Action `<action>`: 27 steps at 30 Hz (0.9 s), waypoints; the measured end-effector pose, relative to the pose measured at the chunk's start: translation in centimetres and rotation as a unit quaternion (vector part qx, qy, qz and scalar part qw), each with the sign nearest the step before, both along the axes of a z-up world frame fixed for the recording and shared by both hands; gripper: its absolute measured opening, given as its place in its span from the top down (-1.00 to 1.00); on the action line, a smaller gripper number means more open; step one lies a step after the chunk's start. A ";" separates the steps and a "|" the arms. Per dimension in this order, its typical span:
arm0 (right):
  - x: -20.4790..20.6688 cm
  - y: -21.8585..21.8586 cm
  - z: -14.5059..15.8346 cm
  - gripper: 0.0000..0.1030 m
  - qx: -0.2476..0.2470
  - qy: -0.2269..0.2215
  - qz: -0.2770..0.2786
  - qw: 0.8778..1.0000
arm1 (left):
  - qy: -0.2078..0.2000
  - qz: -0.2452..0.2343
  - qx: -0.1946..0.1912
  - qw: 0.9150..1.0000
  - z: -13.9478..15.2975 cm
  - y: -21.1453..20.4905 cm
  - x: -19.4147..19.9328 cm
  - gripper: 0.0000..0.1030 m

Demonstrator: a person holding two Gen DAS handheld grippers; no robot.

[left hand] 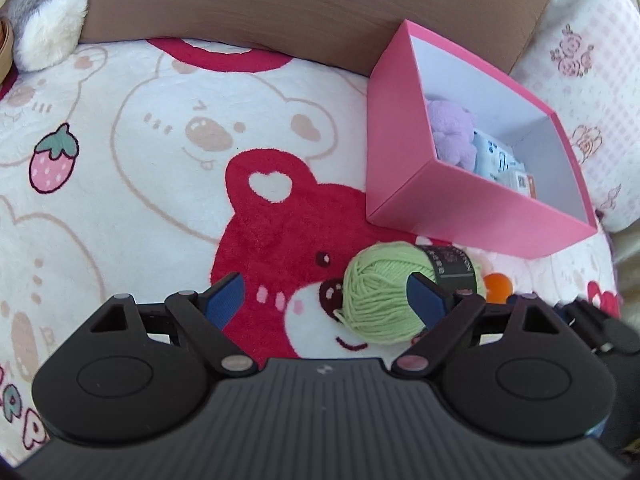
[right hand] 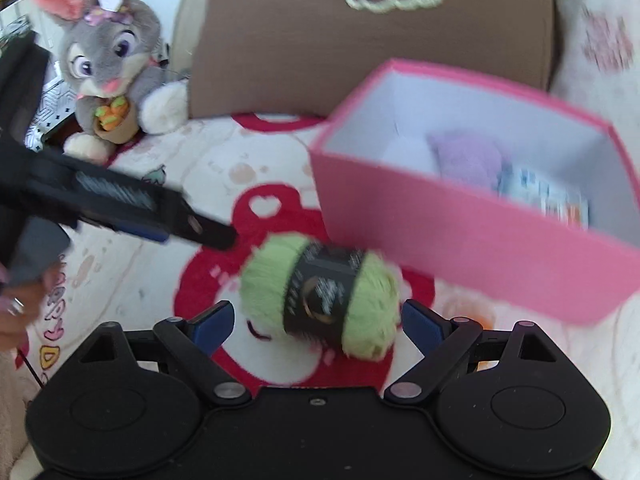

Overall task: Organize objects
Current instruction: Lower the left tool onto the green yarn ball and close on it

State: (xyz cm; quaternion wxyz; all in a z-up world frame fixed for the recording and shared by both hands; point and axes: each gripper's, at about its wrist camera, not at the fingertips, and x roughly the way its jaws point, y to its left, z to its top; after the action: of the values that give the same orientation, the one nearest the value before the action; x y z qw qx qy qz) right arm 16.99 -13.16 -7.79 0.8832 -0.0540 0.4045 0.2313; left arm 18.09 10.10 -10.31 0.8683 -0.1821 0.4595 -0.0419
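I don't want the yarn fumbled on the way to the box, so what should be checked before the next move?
1. Right gripper open wide enough for the green yarn ball: ok.
2. Yarn lined up between its fingers: ok.
3. Pads touching the yarn yet: cannot tell, the view is blurred.
4. Left gripper open and holding nothing: ok.
5. Pink box open with room beside the purple plush: ok.
6. Orange ball beside the yarn clear of the grasp: cannot tell.
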 end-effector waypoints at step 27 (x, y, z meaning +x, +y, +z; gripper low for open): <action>3.1 0.4 -4.1 -0.70 0.047 0.030 -0.034 0.998 | -0.013 -0.047 -0.161 0.986 -4.1 -1.1 2.9 0.00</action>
State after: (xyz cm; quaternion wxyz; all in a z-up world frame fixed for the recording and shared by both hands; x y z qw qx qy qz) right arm 20.08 -12.79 -11.85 0.8797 0.0081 0.4209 0.2212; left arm 20.99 9.03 -14.46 0.8309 -0.2970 0.4431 -0.1582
